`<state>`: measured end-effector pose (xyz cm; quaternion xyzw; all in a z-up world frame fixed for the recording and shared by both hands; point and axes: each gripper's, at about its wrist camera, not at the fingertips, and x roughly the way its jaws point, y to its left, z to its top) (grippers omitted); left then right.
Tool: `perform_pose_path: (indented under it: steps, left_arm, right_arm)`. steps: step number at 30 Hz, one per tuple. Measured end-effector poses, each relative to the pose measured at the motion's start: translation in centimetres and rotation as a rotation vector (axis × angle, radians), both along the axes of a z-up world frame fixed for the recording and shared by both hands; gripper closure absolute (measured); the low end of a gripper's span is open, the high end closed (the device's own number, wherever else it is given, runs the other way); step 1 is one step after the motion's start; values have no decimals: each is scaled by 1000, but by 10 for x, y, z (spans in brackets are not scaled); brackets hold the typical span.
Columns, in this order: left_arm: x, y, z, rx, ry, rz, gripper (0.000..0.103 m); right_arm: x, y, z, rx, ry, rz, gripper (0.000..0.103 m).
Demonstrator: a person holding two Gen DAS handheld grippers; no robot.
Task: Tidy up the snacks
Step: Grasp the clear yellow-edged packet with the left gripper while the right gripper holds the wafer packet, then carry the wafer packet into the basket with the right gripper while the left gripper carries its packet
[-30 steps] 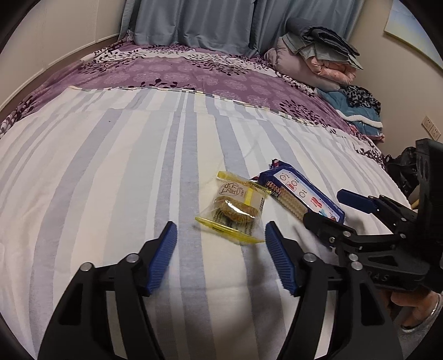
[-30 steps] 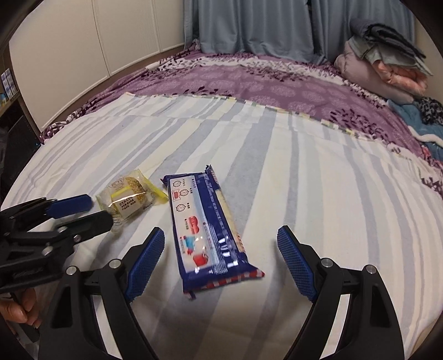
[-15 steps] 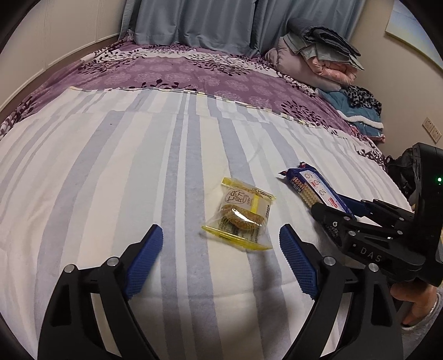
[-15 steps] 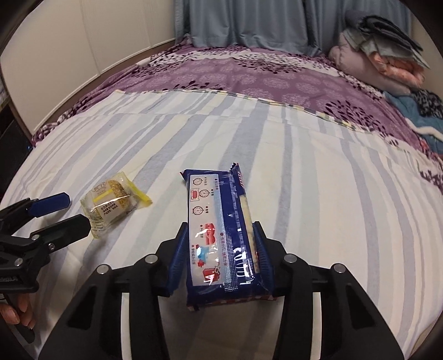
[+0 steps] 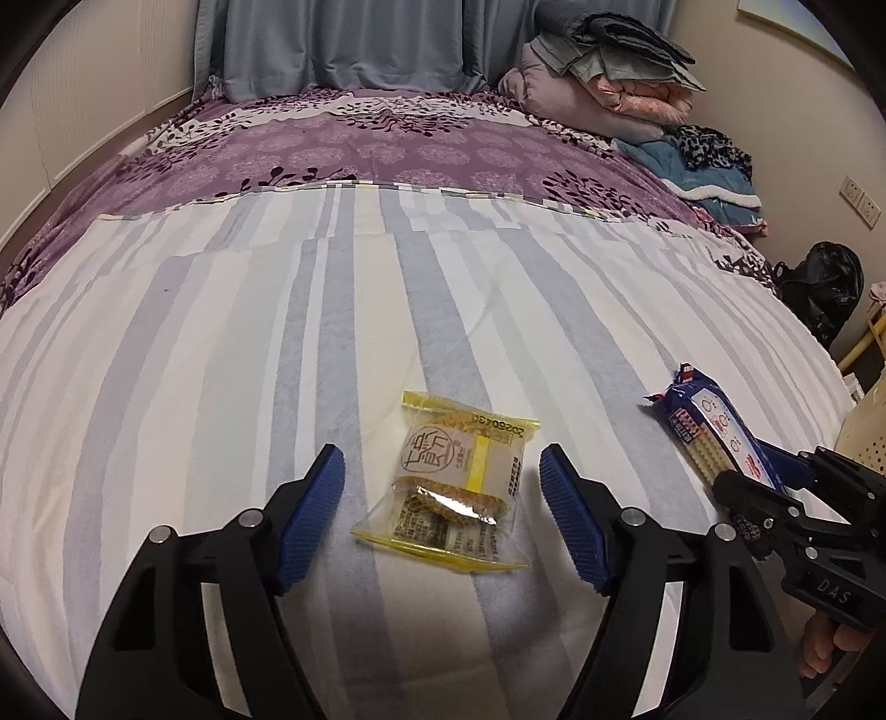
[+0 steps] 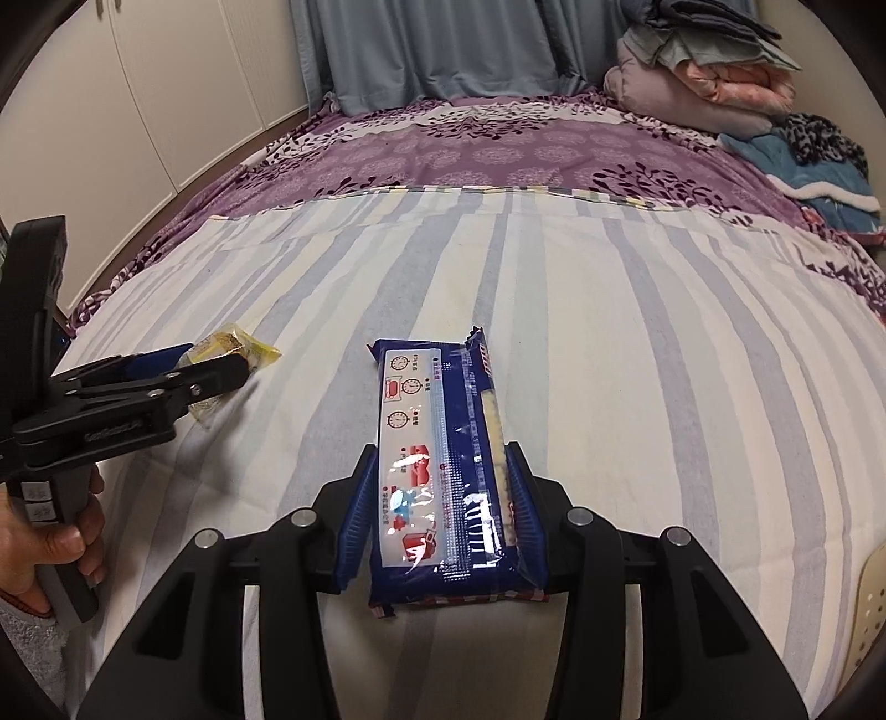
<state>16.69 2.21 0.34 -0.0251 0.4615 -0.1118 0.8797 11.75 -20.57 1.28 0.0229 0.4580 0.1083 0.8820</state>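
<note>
A small yellow-edged clear snack packet (image 5: 454, 487) lies on the striped bedsheet (image 5: 221, 360). My left gripper (image 5: 443, 487) straddles it; the jaws are closing, and the blue pads stand apart from the wrapper on both sides. In the right wrist view that packet (image 6: 232, 346) peeks out past the left gripper (image 6: 205, 368). A long blue cracker pack (image 6: 443, 471) sits between the pads of my right gripper (image 6: 440, 515), which is shut on its near end. From the left wrist view the cracker pack (image 5: 709, 432) juts out of the right gripper (image 5: 753, 482) at the right edge.
Folded quilts and blankets (image 5: 614, 83) are piled at the bed's far right, before blue curtains (image 5: 343, 39). A purple floral cover (image 5: 387, 144) spans the far half. A black bag (image 5: 825, 288) sits beyond the right bed edge. A perforated cream container (image 6: 869, 609) shows at lower right.
My right gripper shut on the blue cracker pack and carried it rightward, away from the yellow packet. My left gripper widened, then narrowed, and came forward around the yellow packet.
</note>
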Motion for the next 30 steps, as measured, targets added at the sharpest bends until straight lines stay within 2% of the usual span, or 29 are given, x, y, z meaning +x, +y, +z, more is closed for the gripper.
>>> perform_pose_path:
  steps: [1, 6, 9, 15, 17, 18, 30]
  left_arm:
    - [0, -1, 0, 11, -3, 1, 33]
    - [1, -1, 1, 19, -8, -9, 59]
    - [-3, -2, 3, 15, -11, -7, 62]
    - [-14, -4, 9, 19, -32, -12, 63]
    - [-18, -5, 13, 20, -42, -11, 63]
    - [-19, -5, 14, 20, -46, -11, 63]
    - [-36, -6, 25, 11, -67, -18, 70]
  right_arm:
    - [0, 0, 0, -3, 0, 0, 58]
    - [1, 4, 0, -15, -2, 1, 56]
    - [2, 4, 0, -5, -1, -3, 52]
    - [6, 10, 0, -27, -5, -2, 51]
    - [6, 10, 0, -35, -8, -9, 53]
    - [6, 9, 1, -35, -8, -12, 58]
    - [-16, 0, 8, -7, -22, -32, 58]
